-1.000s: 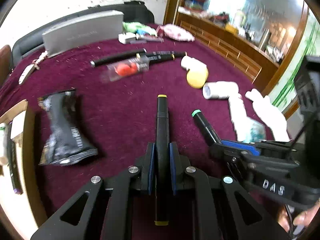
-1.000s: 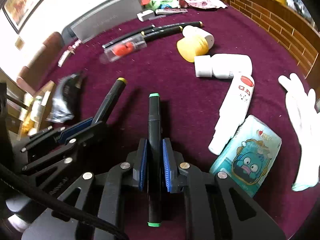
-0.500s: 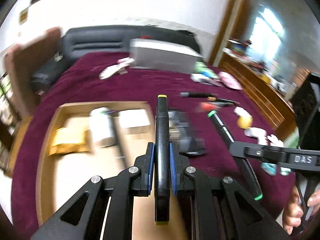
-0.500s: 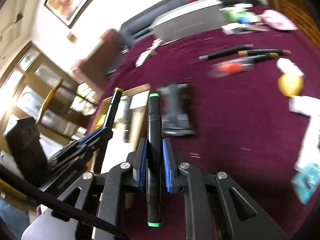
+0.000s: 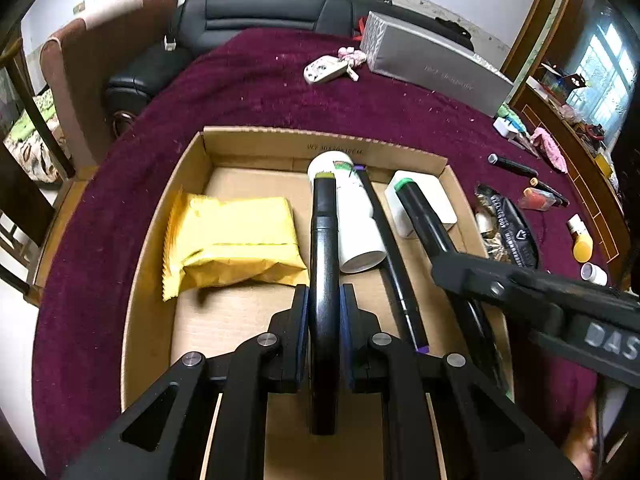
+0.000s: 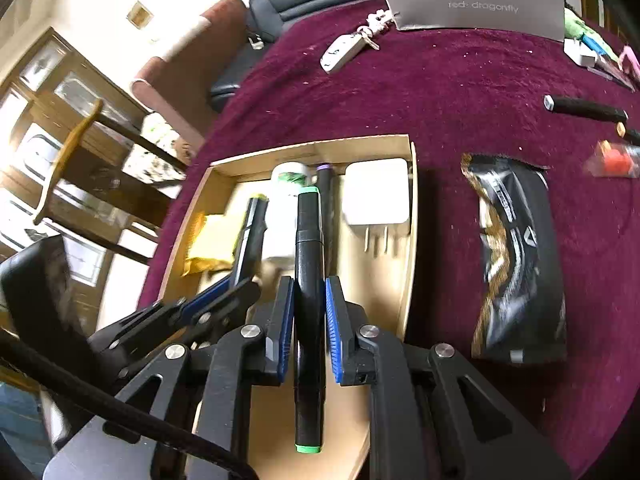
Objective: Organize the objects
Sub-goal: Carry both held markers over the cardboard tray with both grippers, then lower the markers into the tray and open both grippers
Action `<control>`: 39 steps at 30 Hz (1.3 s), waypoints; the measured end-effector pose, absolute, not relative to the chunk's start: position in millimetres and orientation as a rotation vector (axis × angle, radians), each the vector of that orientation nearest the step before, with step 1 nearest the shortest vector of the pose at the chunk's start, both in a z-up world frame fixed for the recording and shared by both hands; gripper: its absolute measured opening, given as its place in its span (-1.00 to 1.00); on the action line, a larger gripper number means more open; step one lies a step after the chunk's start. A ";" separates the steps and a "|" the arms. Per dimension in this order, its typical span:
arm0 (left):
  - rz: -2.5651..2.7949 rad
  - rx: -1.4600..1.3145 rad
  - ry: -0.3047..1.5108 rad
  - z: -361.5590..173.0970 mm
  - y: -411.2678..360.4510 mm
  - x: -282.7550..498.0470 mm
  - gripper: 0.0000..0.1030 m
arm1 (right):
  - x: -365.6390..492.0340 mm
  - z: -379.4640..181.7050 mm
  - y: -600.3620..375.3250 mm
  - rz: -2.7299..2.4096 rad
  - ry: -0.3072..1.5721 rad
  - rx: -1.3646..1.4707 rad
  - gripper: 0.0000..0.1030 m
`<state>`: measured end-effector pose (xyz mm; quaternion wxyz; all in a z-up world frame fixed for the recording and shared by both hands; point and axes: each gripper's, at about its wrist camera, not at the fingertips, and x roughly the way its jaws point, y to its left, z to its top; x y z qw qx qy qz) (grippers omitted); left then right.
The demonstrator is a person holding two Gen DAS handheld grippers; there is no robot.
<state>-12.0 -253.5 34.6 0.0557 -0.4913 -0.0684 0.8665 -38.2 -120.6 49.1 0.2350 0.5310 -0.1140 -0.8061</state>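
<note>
Your left hand-held gripper (image 5: 324, 312) is clamped on the yellow-capped marker (image 5: 323, 248), your right hand-held gripper (image 6: 306, 320) on the green-capped marker (image 6: 308, 280); both hang over the cardboard box (image 5: 160, 200), ready to drop beside the purple-capped marker (image 5: 394, 256).

1. The left gripper (image 5: 324, 312) points steeply down, its jaws clamped on a yellow-capped marker (image 5: 323, 240).
2. The right gripper (image 6: 308, 320), just beside it, tilts likewise, clamped on a green-capped marker (image 6: 309, 260).
</note>
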 end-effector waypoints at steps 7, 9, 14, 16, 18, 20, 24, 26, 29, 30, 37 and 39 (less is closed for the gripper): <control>2.613 -1.491 -0.299 31.0 -263.7 -14.2 -0.78 | -58.8 30.2 -124.1 -2.238 -0.255 1.511 -0.74; 2.641 -1.468 -0.308 34.0 -265.3 -10.9 -0.75 | -60.4 26.1 -128.7 -2.241 -0.234 1.515 -0.72; 2.705 -1.406 -0.309 46.8 -264.4 -2.9 -0.57 | -59.5 29.0 -126.8 -2.269 -0.247 1.491 -0.56; 2.726 -1.374 -0.299 53.8 -262.1 2.0 -0.47 | -55.8 34.0 -120.8 -2.280 -0.266 1.466 -0.54; 2.759 -1.335 -0.280 63.2 -257.2 8.8 -0.33 | -52.3 41.6 -115.8 -2.292 -0.283 1.430 -0.47; 2.792 -1.291 -0.250 73.3 -252.5 16.8 -0.23 | -45.7 51.9 -108.8 -2.311 -0.296 1.386 -0.42; 2.848 -1.222 -0.152 90.3 -236.8 30.5 -0.21 | -24.3 75.8 -88.5 -2.383 -0.285 1.287 -0.23; 2.859 -1.190 -0.102 97.7 -226.1 36.5 -0.21 | -10.3 88.1 -75.3 -2.432 -0.272 1.234 -0.09; 2.852 -1.158 -0.047 105.6 -207.9 42.2 -0.20 | 7.8 102.4 -52.7 -2.504 -0.266 1.170 0.02; 2.848 -1.150 -0.032 107.6 -202.3 43.7 -0.20 | 12.9 106.0 -44.7 -2.523 -0.265 1.157 0.05; 2.783 -1.115 0.055 117.9 -153.7 52.9 -0.20 | 38.9 110.0 30.2 -2.639 -0.319 1.159 0.08; 2.745 -1.119 0.062 118.8 -138.6 54.4 -0.20 | 43.5 109.7 53.8 -2.670 -0.353 1.165 0.08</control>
